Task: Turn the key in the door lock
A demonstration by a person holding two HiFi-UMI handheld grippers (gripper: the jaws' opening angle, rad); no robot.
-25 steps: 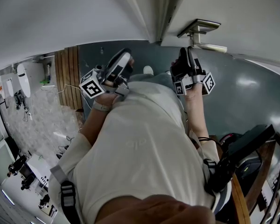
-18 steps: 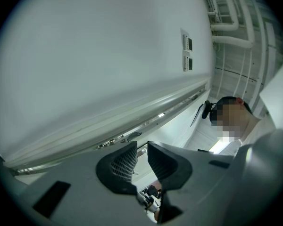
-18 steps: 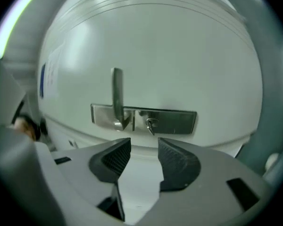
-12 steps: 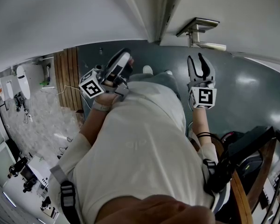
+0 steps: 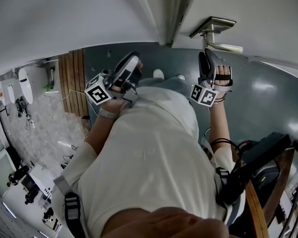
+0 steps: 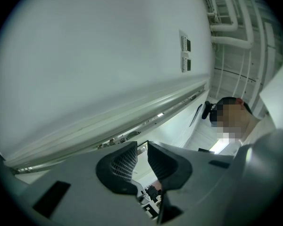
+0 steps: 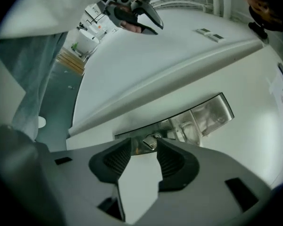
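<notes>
right gripper [image 7: 144, 146] up at 1 o'clock in the head view, just below the door handle [image 5: 223, 46]. jaws moderately apart, gripping nothing. key [image 7: 151, 142] in the lock plate [image 7: 211, 110], just past the jaw tips and in line with the gap, nearer the pad on the 3 o'clock side; touching or not, cannot tell. left gripper [image 6: 141, 147] at 11 o'clock in the head view, near the white shirt [image 5: 149, 152], well apart from the door [image 5: 268, 14]. jaws a narrow slit apart, nothing between, plain wall [image 6: 85, 55] beyond.
</notes>
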